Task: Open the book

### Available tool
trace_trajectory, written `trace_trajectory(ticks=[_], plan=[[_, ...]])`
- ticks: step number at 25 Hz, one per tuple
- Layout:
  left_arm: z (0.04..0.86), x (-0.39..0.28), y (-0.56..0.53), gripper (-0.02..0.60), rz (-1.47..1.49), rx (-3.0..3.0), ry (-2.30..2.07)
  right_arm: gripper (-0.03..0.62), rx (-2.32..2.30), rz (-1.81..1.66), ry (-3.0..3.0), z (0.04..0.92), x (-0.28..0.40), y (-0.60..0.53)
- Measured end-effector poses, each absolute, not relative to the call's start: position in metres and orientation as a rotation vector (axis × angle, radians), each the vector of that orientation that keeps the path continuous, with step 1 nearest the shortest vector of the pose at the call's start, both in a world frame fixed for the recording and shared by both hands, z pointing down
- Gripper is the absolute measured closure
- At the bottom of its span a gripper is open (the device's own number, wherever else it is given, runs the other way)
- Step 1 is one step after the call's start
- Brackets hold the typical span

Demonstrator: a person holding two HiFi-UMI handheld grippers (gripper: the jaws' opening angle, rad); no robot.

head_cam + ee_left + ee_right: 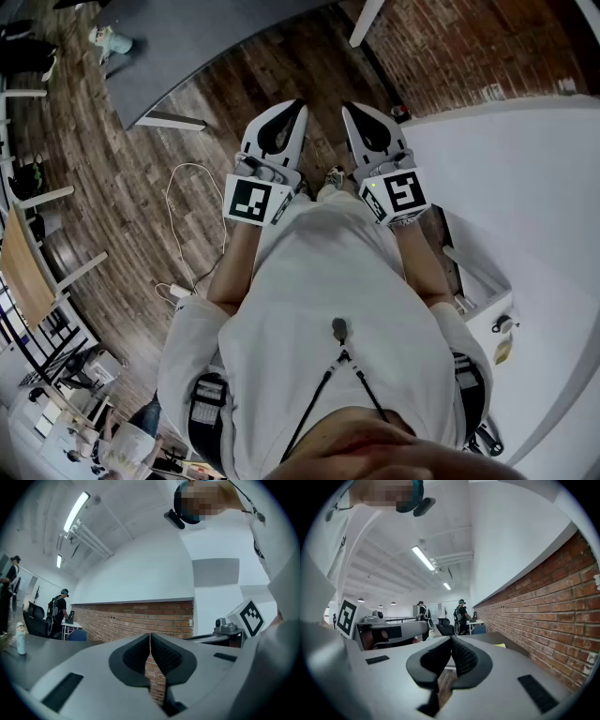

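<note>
Head view: we held left gripper (298,105) and right gripper (347,107) side by side over the wooden floor (112,178), both jaws closed on nothing; book appeared in no view, so weight, stiffness and best hold went unjudged.

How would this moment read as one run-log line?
left claw shut, empty | right claw shut, empty | both level over wooden floor | no book in view

An open-plan office: brick wall (543,606), wood floor (131,187), strip lights (77,512), desks (187,47), swivel chairs (446,629).
</note>
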State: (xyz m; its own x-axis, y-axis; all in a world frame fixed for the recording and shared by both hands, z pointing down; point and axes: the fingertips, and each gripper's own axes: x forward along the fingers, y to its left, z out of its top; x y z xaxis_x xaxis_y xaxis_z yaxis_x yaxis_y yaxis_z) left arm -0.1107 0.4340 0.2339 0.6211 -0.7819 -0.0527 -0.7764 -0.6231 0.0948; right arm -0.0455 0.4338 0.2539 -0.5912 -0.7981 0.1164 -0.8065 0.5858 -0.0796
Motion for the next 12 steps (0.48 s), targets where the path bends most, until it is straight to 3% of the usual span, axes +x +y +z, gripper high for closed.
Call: trace_trajectory(ticks=[12], plan=[[0.2418,-0.1178,0.4312,0.555,-0.158,2.739,-1.354,0.557,1.362,0.195,-2.739,0.2628,-0.051,0.4333]])
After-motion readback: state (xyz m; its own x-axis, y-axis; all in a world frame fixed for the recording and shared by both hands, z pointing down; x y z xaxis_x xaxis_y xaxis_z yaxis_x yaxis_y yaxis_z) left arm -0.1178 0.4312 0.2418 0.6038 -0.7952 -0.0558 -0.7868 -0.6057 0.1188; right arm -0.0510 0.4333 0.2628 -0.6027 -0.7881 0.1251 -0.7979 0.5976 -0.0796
